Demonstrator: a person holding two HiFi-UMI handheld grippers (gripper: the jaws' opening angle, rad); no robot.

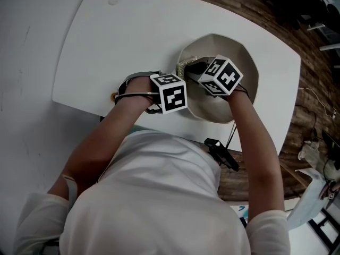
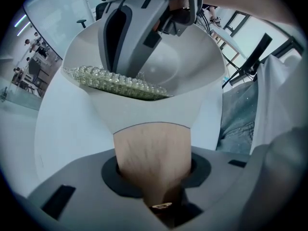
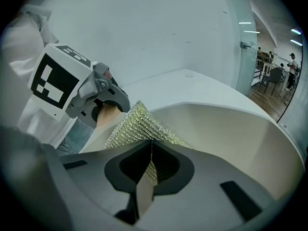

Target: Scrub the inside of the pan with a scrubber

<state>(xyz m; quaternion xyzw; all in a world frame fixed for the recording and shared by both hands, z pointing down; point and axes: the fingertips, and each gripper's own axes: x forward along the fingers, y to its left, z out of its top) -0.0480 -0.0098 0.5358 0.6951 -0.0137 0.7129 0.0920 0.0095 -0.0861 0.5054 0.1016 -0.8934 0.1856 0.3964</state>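
A cream pan [image 1: 241, 57] sits on the white table [image 1: 106, 52], its wooden handle [image 2: 153, 153] pointing toward me. My left gripper [image 1: 159, 106] points straight down at the pan's near left rim and is shut on that handle. My right gripper [image 1: 195, 69] reaches into the pan from the near side, shut on a glittering mesh scrubber [image 3: 137, 126]. The scrubber [image 2: 115, 83] lies against the pan's inner wall [image 2: 183, 71] close to the handle's root. In the right gripper view the left gripper [image 3: 91, 97] stands just beyond the scrubber.
The table's near edge runs just below the pan, where a black clamp-like object [image 1: 223, 154] sticks out. Wooden floor [image 1: 297, 116] with cables lies to the right. My arms and torso fill the lower head view.
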